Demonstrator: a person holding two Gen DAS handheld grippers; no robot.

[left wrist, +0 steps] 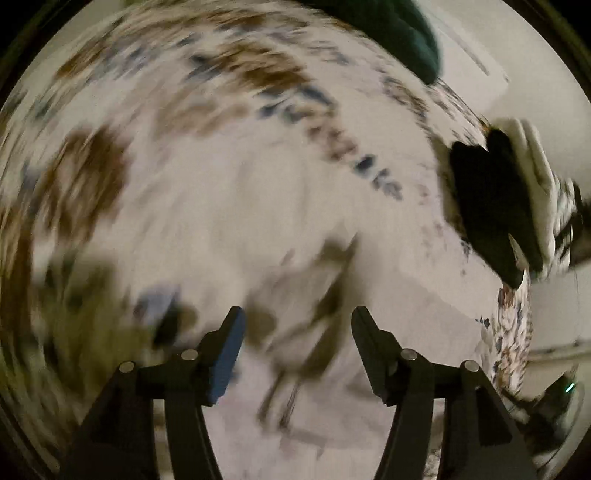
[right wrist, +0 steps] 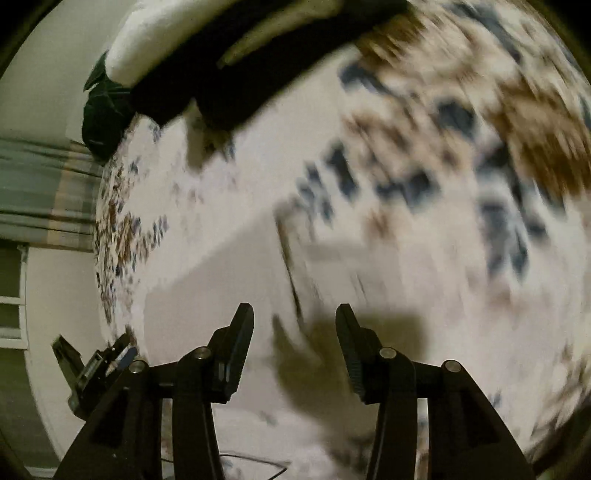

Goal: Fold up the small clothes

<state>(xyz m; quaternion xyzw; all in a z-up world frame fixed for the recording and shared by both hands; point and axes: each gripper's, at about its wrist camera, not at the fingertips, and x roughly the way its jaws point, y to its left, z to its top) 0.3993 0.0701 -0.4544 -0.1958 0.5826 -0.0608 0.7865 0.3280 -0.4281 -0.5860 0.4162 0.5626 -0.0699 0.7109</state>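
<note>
Across the left wrist view, I am seeing the left gripper (left wrist: pixel 297 325) standing wide open with nothing between its fingers, above a bed covered by a white floral sheet (left wrist: pixel 258 192). Heavy blur is hiding most detail. A pale, flat cloth (left wrist: pixel 306 417), barely distinguishable from the sheet, is lying directly below the gripper; I am judging it to be the small garment in work, but its outline and fold state are not readable. A black garment (left wrist: pixel 491 206) is resting on a white folded item (left wrist: pixel 535 166) at the right edge of the bed, well apart from the gripper. A dark green garment (left wrist: pixel 402 33) is lying at the far edge.

Across the right wrist view, I am seeing the right gripper (right wrist: pixel 294 325) likewise open and holding nothing. The same pale cloth (right wrist: pixel 229 280) is showing a straight edge ahead of the fingers. The black garment (right wrist: pixel 240 85), the white item (right wrist: pixel 221 33) and the green garment (right wrist: pixel 103 118) are grouped at the top left. The left gripper (right wrist: pixel 92 369) is visible low at the left, by the bed's edge.

My judgement: the pile suggests some pieces are already handled, while the pale cloth is not yet gripped, so its folding is still outstanding. Nothing is obstructing access; blur is the main limitation.
</note>
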